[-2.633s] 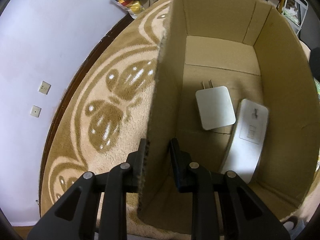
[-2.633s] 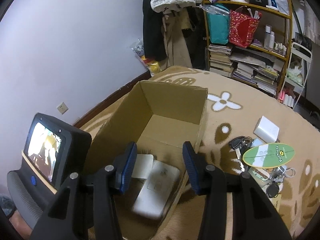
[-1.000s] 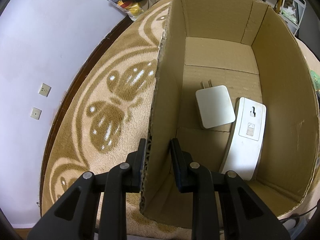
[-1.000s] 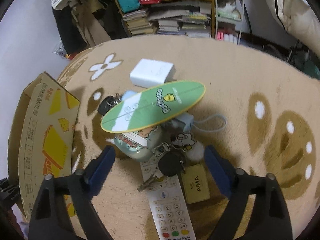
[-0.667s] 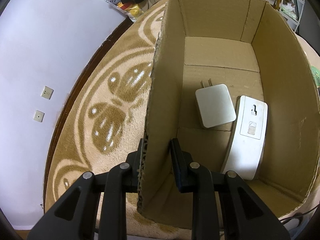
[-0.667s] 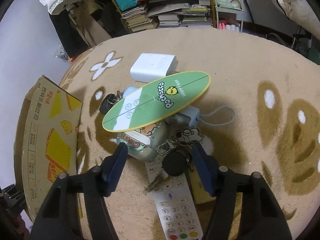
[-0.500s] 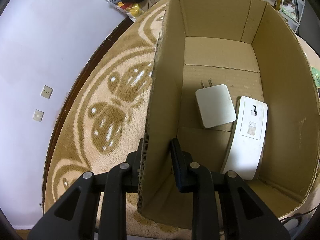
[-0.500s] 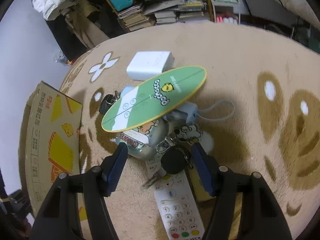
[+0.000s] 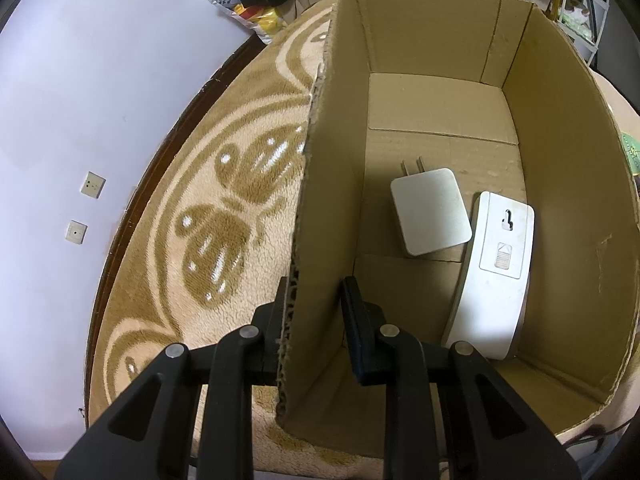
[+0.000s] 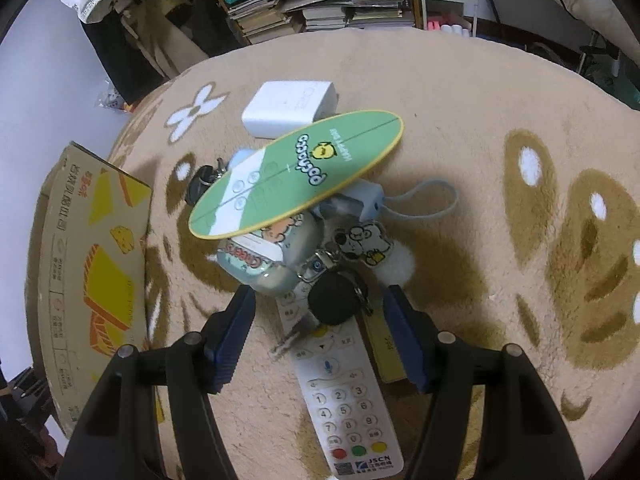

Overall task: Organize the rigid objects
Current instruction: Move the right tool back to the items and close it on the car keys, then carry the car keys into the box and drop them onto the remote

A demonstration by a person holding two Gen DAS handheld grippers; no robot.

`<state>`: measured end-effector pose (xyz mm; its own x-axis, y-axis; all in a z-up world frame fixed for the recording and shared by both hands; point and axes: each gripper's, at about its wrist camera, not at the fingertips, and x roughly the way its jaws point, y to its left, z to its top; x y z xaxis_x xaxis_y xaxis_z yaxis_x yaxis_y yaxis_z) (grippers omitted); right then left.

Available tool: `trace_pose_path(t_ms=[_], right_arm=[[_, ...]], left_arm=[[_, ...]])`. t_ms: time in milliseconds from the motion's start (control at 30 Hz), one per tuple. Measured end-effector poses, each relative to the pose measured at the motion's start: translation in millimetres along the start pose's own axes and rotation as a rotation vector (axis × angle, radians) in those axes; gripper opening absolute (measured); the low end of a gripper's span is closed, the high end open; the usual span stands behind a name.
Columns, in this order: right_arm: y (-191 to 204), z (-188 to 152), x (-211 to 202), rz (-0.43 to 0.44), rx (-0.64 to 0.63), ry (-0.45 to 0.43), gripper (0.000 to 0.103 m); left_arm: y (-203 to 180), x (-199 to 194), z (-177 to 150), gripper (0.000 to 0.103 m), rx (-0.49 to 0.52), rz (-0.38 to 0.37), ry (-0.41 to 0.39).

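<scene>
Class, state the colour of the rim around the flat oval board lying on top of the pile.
Yellow, edging the green oval board; clearest in the right wrist view.

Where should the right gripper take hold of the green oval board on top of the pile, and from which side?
Grip the green oval board across its narrow width near the middle, coming from above. It lies tilted on the pile, edges overhanging and free, so the open right gripper can probably close on both long edges.

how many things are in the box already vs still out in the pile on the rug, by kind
In the cardboard box:
white charger: 1
white curved plate: 1
On the rug:
white block: 1
green oval board: 1
remote: 1
key bunches: 2
Total: at least 7; the pile hides more.
</scene>
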<state>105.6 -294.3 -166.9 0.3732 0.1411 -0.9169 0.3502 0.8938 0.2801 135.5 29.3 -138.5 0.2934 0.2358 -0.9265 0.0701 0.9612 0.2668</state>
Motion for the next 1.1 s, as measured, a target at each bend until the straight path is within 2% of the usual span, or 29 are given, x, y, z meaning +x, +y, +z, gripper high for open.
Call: trace_pose_path(t_ms=[167,200,233,267,333,433,467,533,867,1100], right_arm=[[-1,-1,2,0.013,0.005,-0.003,0.068],[-1,-1,1,0.027,0.007,-0.008,0.064],[-1,-1,0,0.044,0.015,-0.016,0.052],[-1,-1,-1,0.04,0.017,-0.022,0.046],[-1,-1,-2,0.03,0.009,-0.027,0.041],[-3,-1,-3,0.013,0.015,-0.033,0.026],[-4,0,-4,0.013,0.016,-0.042,0.018],[-5,1,-11,0.026,0.023,-0.075,0.011],[8,4,-24,-0.021,-0.024,-0.151,0.008],[17,8,-55,0.041,-0.039,-0.241,0.008]], left_arm=[[2,1,0,0.024,-0.005,-0.006,0.002],[2,1,0,0.024,-0.003,-0.004,0.001],[2,1,0,0.024,0.0,0.0,0.001],[1,1,0,0.024,0.002,0.002,0.001],[1,1,-1,0.024,0.006,0.007,-0.001],[0,1,-2,0.024,0.007,0.009,-0.002],[-1,1,-1,0.024,0.007,0.008,-0.002],[-1,1,-1,0.024,0.008,0.011,-0.002],[-5,0,-2,0.024,0.014,0.021,-0.004],[-4,-1,-1,0.024,0.012,0.014,-0.003]])
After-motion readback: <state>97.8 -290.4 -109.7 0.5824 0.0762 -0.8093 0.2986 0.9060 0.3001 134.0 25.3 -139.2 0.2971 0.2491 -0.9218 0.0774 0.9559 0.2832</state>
